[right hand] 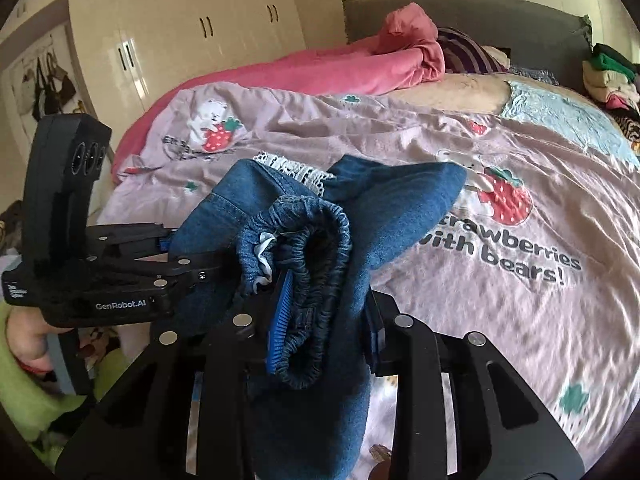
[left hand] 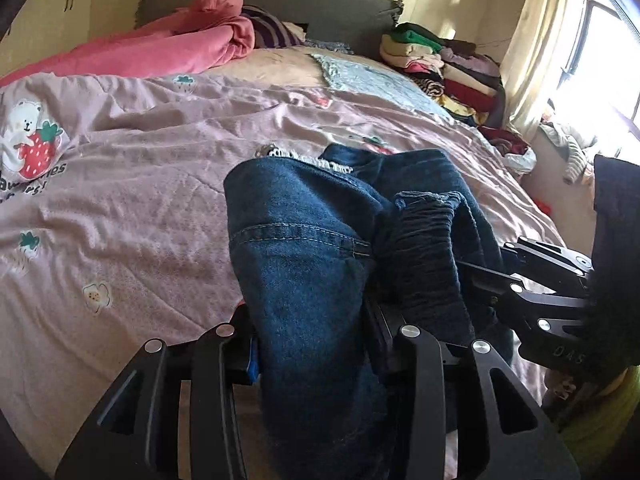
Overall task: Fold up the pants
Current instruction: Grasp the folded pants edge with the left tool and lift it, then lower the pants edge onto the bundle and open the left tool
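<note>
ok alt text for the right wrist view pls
The right gripper is shut on the elastic waistband of dark blue denim pants, held bunched above a bed. The left gripper clamps the same pants from the left. Behind lie a pink strawberry-and-bear quilt, a pink blanket and cream wardrobes.

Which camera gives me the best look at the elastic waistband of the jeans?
The right wrist view: the gathered waistband loops open in front of the right gripper, well lit. The left wrist view shows it only as a dark, shadowed bunch beside the left gripper.
</note>
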`<state>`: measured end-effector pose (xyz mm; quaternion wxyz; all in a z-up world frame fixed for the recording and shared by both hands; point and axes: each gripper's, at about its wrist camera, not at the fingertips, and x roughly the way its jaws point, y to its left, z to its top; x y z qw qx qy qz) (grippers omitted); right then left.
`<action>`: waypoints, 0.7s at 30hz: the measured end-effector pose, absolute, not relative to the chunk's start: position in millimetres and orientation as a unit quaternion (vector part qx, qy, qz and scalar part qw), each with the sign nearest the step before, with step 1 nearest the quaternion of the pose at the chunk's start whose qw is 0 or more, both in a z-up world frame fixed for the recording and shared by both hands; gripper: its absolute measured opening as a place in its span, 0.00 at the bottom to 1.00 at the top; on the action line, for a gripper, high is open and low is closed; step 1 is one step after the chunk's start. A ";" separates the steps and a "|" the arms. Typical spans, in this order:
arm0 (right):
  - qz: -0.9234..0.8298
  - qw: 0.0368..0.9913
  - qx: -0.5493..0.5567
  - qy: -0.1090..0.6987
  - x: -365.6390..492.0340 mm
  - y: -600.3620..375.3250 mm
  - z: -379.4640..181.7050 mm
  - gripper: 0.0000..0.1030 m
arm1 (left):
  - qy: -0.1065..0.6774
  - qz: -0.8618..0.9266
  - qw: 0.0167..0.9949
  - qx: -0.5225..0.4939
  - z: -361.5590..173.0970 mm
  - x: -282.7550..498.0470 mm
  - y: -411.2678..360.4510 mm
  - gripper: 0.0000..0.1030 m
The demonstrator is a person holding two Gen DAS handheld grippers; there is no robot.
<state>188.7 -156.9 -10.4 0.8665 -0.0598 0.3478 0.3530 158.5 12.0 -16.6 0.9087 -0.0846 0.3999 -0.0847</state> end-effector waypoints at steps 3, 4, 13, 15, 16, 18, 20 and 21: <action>0.338 0.867 -0.063 0.361 196.6 -157.0 -23.0 0.25 | 0.408 -0.075 0.906 -0.082 -27.8 164.4 13.4 0.39; 0.329 0.867 -0.063 0.369 199.3 -158.5 -28.8 0.28 | 0.412 -0.073 0.905 -0.081 -31.5 165.8 14.0 0.40; 0.272 0.869 -0.026 0.413 210.3 -178.2 -55.3 0.51 | 0.428 -0.061 0.897 -0.089 -52.4 169.3 22.8 0.65; 0.272 0.868 -0.021 0.415 209.6 -179.5 -55.9 0.52 | 0.428 -0.060 0.897 -0.089 -52.1 169.1 24.0 0.69; 0.270 0.869 -0.022 0.414 208.4 -179.8 -55.6 0.53 | 0.427 -0.060 0.898 -0.089 -51.4 167.6 24.4 0.69; 0.268 0.872 -0.024 0.410 204.5 -181.2 -52.8 0.54 | 0.424 -0.060 0.899 -0.088 -48.9 164.9 24.6 0.71; 0.263 0.876 -0.024 0.405 200.6 -183.3 -48.8 0.58 | 0.421 -0.057 0.901 -0.088 -45.6 160.9 25.5 0.76; 0.261 0.877 -0.024 0.402 199.5 -184.5 -46.9 0.62 | 0.418 -0.057 0.902 -0.088 -43.5 158.3 25.8 0.77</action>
